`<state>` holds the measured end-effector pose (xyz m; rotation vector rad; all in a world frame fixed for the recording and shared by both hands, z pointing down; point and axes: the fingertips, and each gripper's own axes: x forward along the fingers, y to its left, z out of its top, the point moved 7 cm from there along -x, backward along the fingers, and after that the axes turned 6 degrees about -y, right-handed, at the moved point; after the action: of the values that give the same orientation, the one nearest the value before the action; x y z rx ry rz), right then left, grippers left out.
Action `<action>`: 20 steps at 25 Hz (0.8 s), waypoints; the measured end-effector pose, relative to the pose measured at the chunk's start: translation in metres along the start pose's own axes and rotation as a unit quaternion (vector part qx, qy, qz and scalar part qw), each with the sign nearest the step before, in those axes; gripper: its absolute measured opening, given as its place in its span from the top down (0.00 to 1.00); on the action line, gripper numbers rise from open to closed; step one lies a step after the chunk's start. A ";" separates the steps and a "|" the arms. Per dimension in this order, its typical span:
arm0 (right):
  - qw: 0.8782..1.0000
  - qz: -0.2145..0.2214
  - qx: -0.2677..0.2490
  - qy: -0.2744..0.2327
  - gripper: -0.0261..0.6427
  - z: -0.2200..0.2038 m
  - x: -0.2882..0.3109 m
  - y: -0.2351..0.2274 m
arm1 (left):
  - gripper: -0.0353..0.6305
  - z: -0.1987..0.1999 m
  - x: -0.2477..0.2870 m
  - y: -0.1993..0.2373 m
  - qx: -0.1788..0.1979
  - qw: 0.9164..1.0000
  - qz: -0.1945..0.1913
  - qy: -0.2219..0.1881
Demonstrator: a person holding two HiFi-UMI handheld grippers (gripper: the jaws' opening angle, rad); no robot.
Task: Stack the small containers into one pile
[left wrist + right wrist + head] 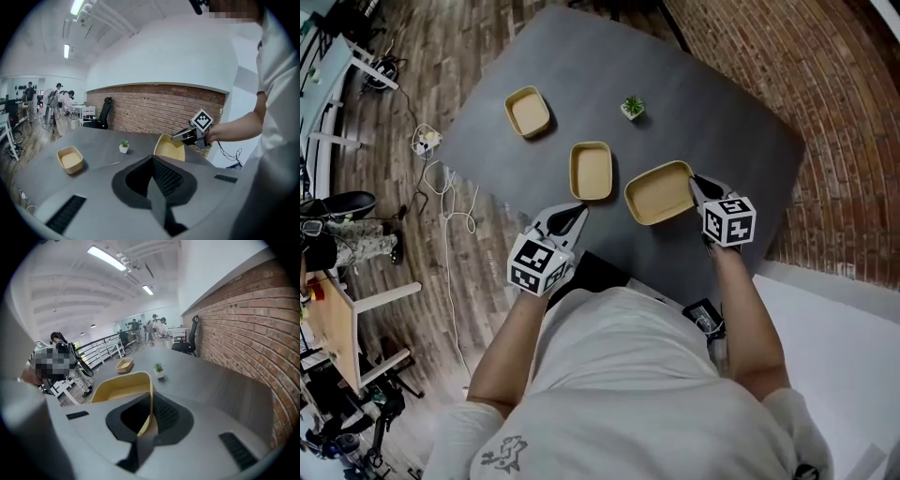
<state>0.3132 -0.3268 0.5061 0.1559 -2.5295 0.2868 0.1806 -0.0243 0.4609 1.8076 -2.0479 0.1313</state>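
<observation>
Three yellow containers are in the head view. The largest container (658,193) hangs tilted above the grey table (741,122), with my right gripper (697,187) shut on its right rim. The same container (123,386) fills the right gripper view, its wall pinched between the jaws of that gripper (149,416). A middle container (592,172) lies just left of it. The far container (528,112) sits toward the back left. My left gripper (575,216) hovers near the table's front edge below the middle container, shut and empty. The left gripper (152,161) faces the held container (169,148).
A small potted plant (633,107) stands behind the containers; the plant (123,146) also shows in the left gripper view. A brick wall (769,56) runs along the right. Cables and a power strip (426,141) lie on the wooden floor to the left.
</observation>
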 end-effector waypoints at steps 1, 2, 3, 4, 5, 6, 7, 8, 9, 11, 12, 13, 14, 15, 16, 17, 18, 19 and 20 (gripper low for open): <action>1.000 0.004 -0.003 -0.004 0.93 0.001 -0.003 0.004 | 0.93 0.001 -0.006 -0.004 0.002 1.000 0.006 -0.004; 1.000 0.007 -0.006 -0.008 0.93 0.003 -0.006 0.007 | 0.93 0.002 -0.011 -0.007 0.004 1.000 0.011 -0.007; 1.000 0.010 -0.008 -0.011 0.93 0.004 -0.008 0.011 | 0.93 0.003 -0.017 -0.010 0.006 1.000 0.016 -0.011; 1.000 0.014 -0.010 -0.015 0.93 0.006 -0.009 0.015 | 0.93 0.003 -0.023 -0.013 0.008 1.000 0.022 -0.013; 1.000 0.018 -0.011 -0.018 0.93 0.007 -0.010 0.019 | 0.93 0.004 -0.028 -0.015 0.009 0.999 0.027 -0.015; 0.999 0.022 -0.012 -0.021 0.93 0.009 -0.011 0.024 | 0.93 0.005 -0.034 -0.016 0.010 0.999 0.031 -0.017; 0.999 0.027 -0.014 -0.023 0.93 0.011 -0.012 0.028 | 0.93 0.005 -0.039 -0.017 0.010 0.999 0.036 -0.017; 0.999 0.031 -0.015 -0.023 0.93 0.012 -0.012 0.032 | 0.93 0.006 -0.044 -0.018 0.011 0.999 0.040 -0.018; 0.999 0.036 -0.017 -0.024 0.93 0.012 -0.011 0.035 | 0.93 0.008 -0.049 -0.019 0.012 0.999 0.045 -0.019; 0.998 0.046 -0.022 -0.024 0.93 0.014 -0.009 0.043 | 0.93 0.010 -0.058 -0.019 0.014 0.998 0.055 -0.022; 0.998 0.051 -0.025 -0.024 0.93 0.015 -0.006 0.047 | 0.93 0.011 -0.062 -0.018 0.015 0.998 0.061 -0.024; 0.998 0.057 -0.028 -0.023 0.93 0.016 -0.003 0.051 | 0.93 0.012 -0.066 -0.016 0.015 0.997 0.067 -0.027; 0.997 0.061 -0.030 -0.023 0.93 0.017 0.000 0.055 | 0.93 0.013 -0.070 -0.014 0.015 0.997 0.073 -0.029; 0.997 0.066 -0.032 -0.022 0.93 0.019 0.004 0.059 | 0.93 0.014 -0.074 -0.012 0.015 0.996 0.079 -0.031; 0.997 0.070 -0.034 -0.022 0.93 0.021 0.007 0.064 | 0.93 0.014 -0.077 -0.009 0.014 0.996 0.083 -0.032; 0.996 0.074 -0.037 -0.021 0.93 0.023 0.010 0.069 | 0.93 0.014 -0.081 -0.007 0.013 0.995 0.088 -0.034; 0.996 0.079 -0.040 -0.021 0.93 0.025 0.013 0.073 | 0.93 0.014 -0.085 -0.004 0.012 0.995 0.092 -0.035; 0.995 0.082 -0.043 -0.020 0.93 0.027 0.017 0.078 | 0.93 0.014 -0.089 -0.001 0.011 0.995 0.096 -0.037; 0.995 0.086 -0.046 -0.019 0.93 0.030 0.021 0.082 | 0.93 0.014 -0.093 0.002 0.011 0.994 0.100 -0.038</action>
<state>0.2657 -0.2551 0.4796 -0.0934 -2.5927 0.2357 0.1829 0.0576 0.4153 1.6390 -2.2873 0.1427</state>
